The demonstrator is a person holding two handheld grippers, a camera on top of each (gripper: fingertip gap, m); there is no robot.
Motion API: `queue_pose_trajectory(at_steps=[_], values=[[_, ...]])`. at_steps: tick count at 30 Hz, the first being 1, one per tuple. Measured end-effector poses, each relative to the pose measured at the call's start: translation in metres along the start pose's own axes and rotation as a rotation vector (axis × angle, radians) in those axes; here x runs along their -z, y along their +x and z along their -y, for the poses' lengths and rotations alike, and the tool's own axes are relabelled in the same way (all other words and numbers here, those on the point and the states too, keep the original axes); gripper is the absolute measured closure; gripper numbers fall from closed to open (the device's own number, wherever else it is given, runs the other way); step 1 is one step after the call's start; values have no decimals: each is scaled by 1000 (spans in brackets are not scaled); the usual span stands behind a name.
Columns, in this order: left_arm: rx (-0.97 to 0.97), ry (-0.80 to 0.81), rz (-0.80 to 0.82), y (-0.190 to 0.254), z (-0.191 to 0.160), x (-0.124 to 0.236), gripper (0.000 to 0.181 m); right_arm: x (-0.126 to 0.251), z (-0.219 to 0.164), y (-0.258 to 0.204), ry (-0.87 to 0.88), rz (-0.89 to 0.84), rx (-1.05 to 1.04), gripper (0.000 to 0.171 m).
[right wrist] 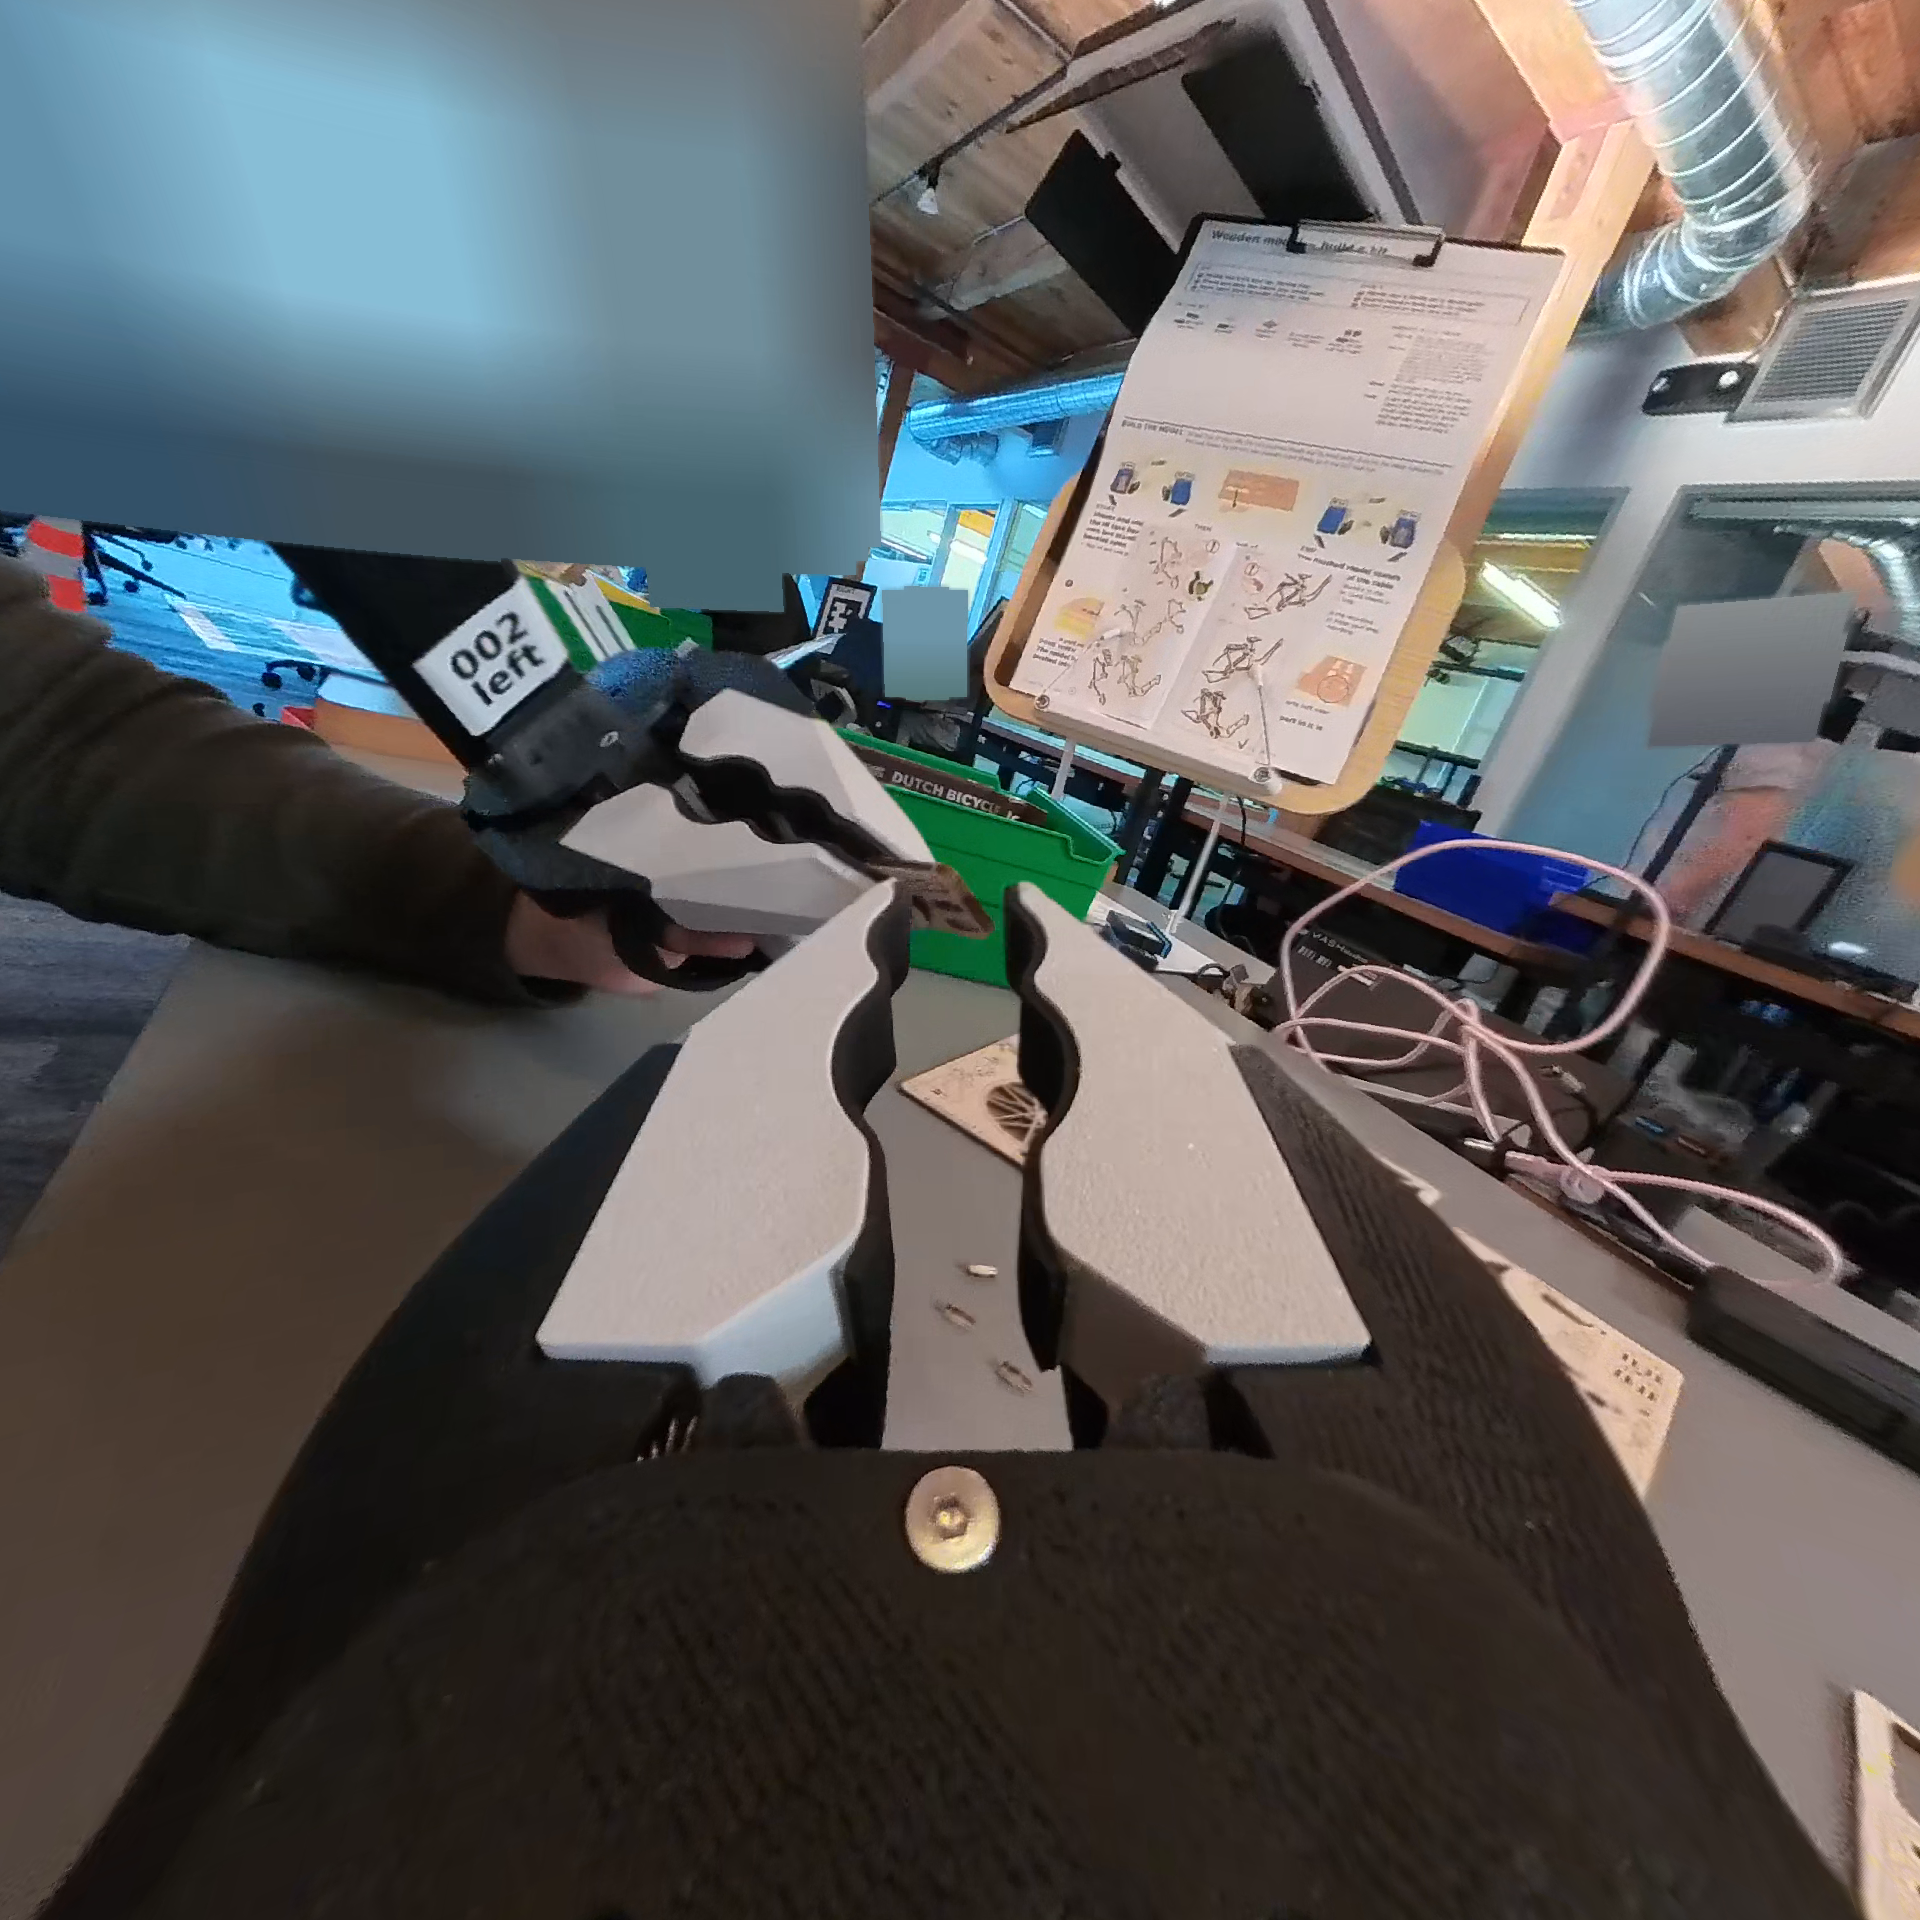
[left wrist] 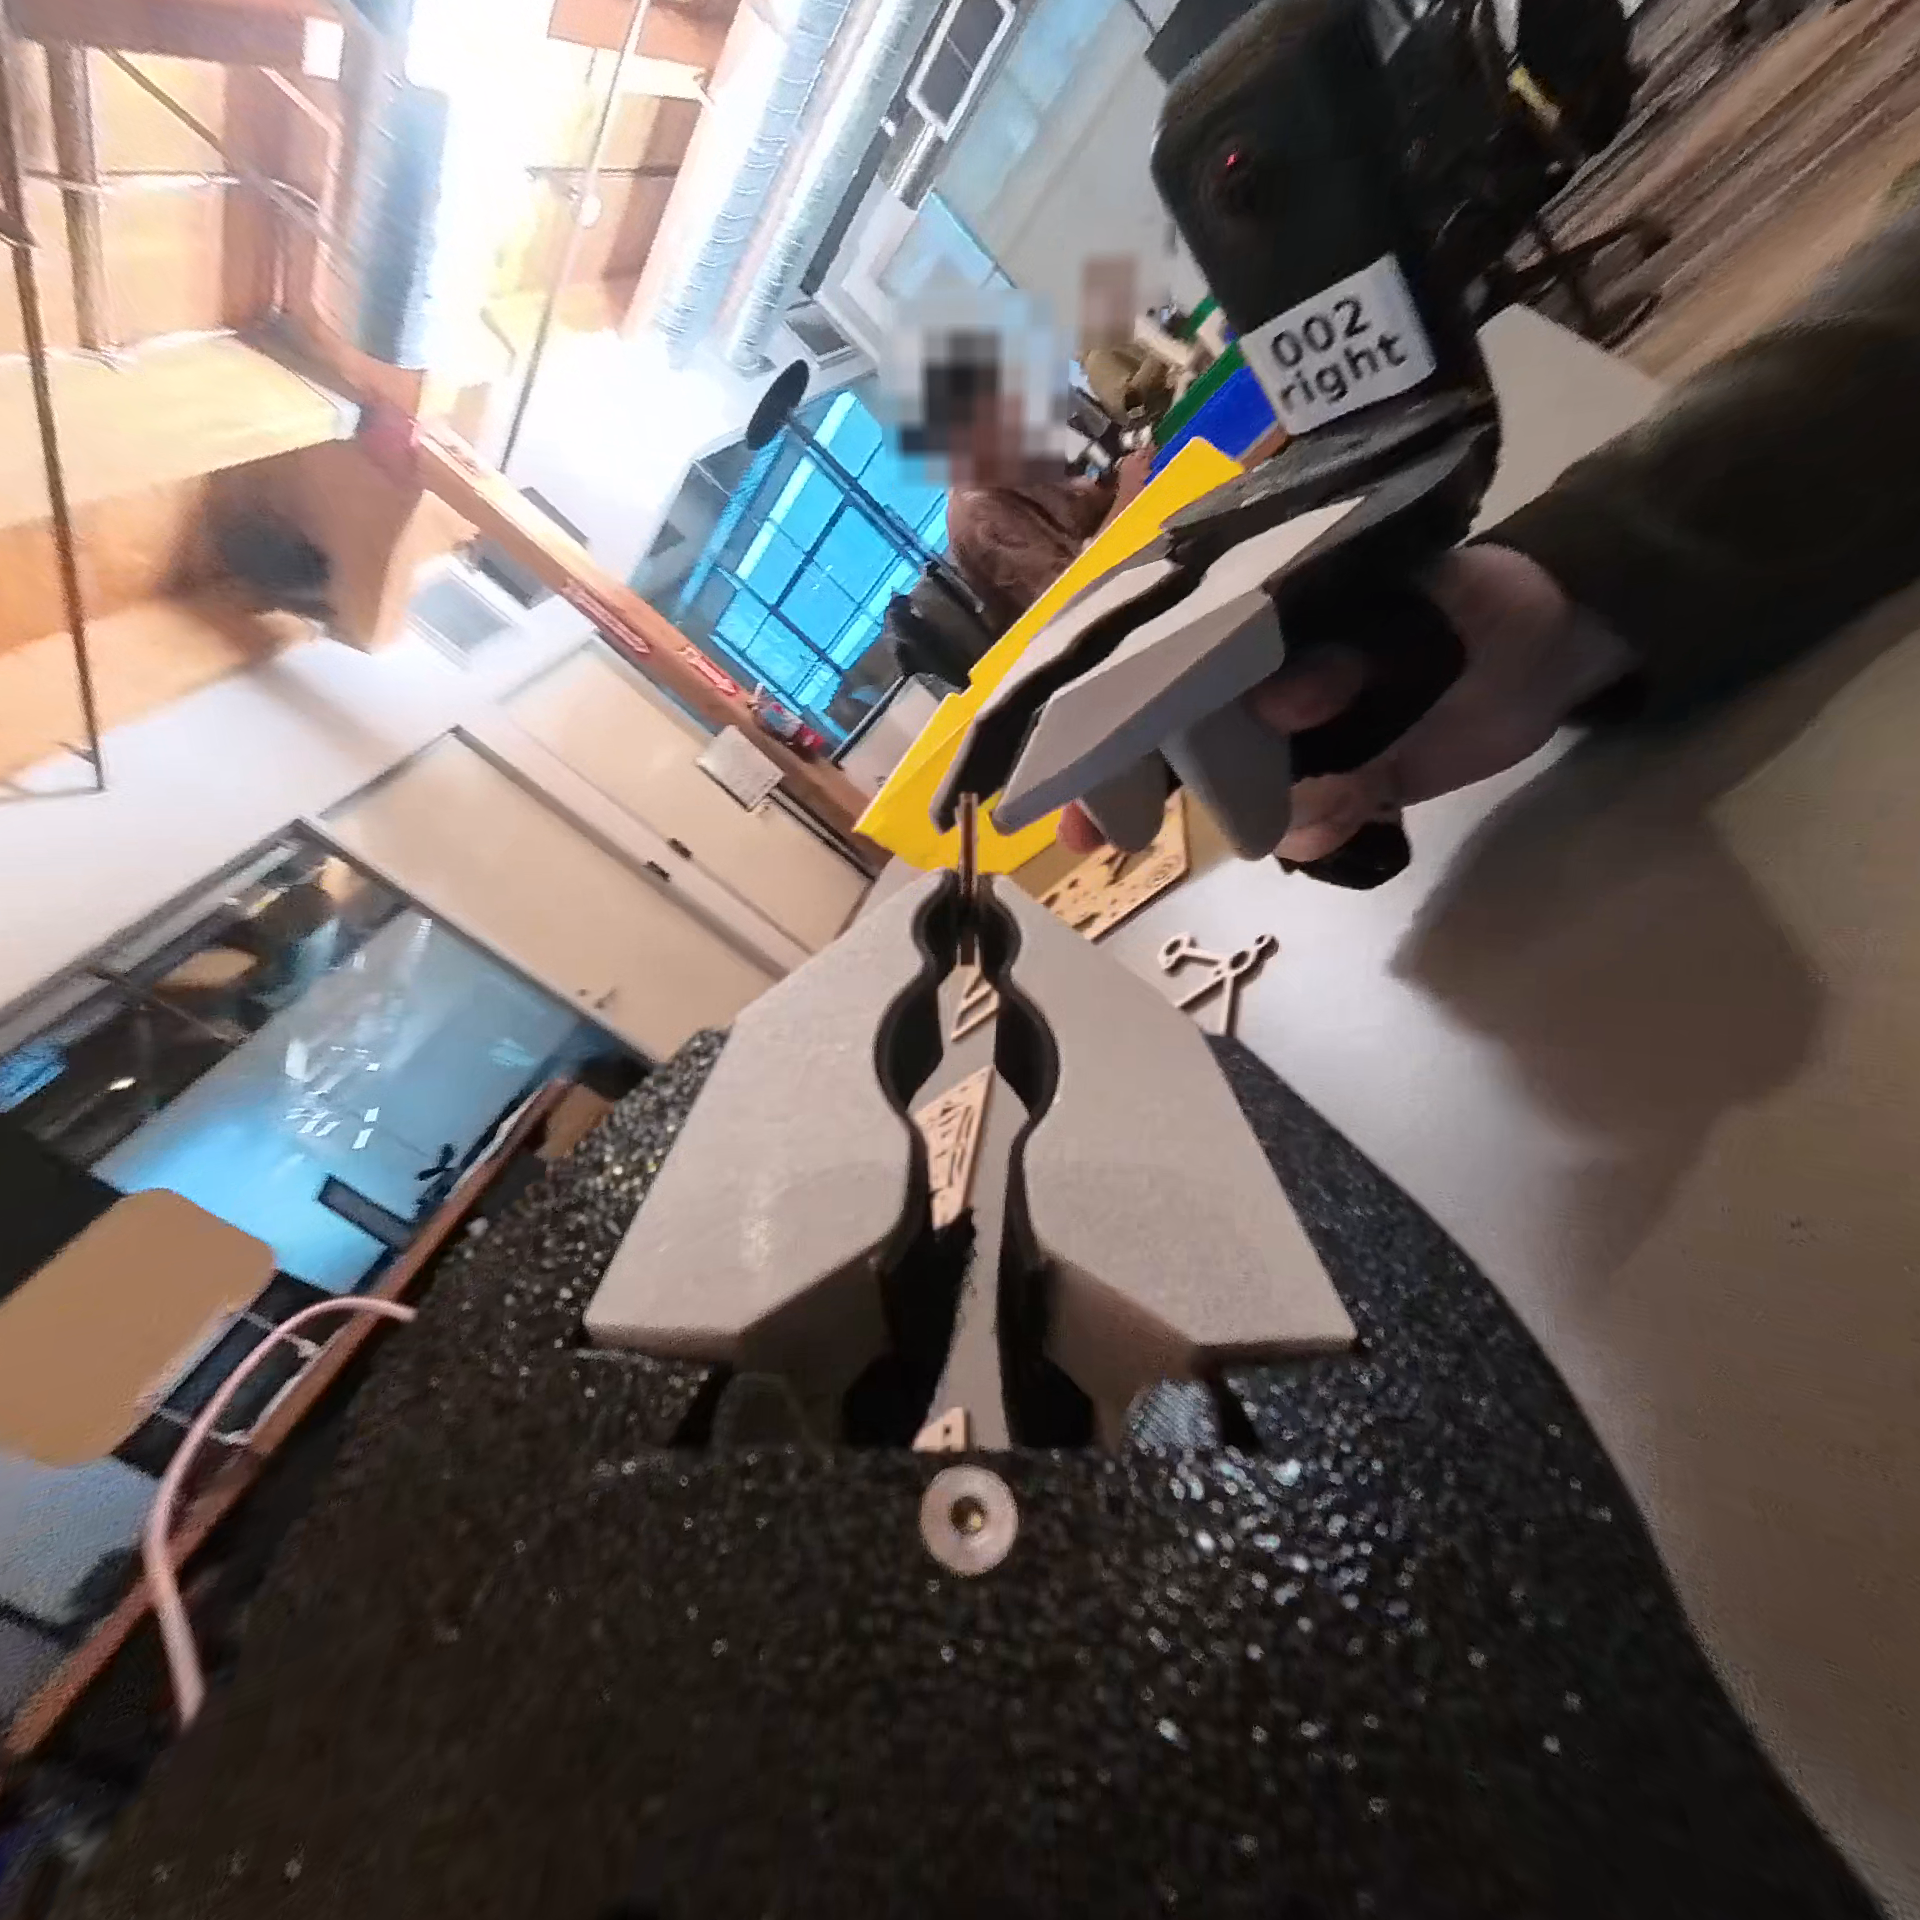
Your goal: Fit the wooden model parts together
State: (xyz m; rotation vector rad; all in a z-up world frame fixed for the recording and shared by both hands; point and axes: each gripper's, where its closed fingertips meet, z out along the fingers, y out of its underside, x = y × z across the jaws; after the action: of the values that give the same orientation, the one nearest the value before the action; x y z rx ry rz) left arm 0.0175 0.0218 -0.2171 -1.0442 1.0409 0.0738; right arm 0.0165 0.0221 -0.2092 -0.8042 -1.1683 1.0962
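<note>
My left gripper (left wrist: 966,885) is shut on a small flat wooden part (left wrist: 968,920), seen edge-on and sticking out past its tips. In the right wrist view the left gripper (right wrist: 909,868) comes in from the left and holds that part (right wrist: 954,906) out in the air. My right gripper (right wrist: 954,899) is open, its two fingertips on either side of the held part without closing on it. In the left wrist view the right gripper (left wrist: 977,805) meets the part's far end from above right.
A laser-cut wooden sheet (right wrist: 982,1101) and small loose bits (right wrist: 982,1270) lie on the grey table (right wrist: 312,1143). A green bin (right wrist: 1039,862), a clipboard with an instruction page (right wrist: 1278,499) and a pink cable (right wrist: 1507,1039) are behind. A yellow bin (left wrist: 1091,623) and a wooden frame part (left wrist: 1216,971) lie beyond. Less than 4 cm separates the two grippers' tips.
</note>
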Motion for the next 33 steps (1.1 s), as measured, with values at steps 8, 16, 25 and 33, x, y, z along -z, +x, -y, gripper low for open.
queue_pose_trajectory(at_steps=[8,16,25,33], values=[[535,-148,50,-17,-41,-7,181,-11,-11,2,-138,-160,297,110],[1004,-92,105,-37,-72,2,181,-41,-43,-11,-297,-95,-36,52],[975,-94,58,-28,-66,-3,181,-51,-49,-30,-325,-37,55,37],[945,-107,43,-24,-63,-4,181,-52,-54,-35,-350,-18,100,33]])
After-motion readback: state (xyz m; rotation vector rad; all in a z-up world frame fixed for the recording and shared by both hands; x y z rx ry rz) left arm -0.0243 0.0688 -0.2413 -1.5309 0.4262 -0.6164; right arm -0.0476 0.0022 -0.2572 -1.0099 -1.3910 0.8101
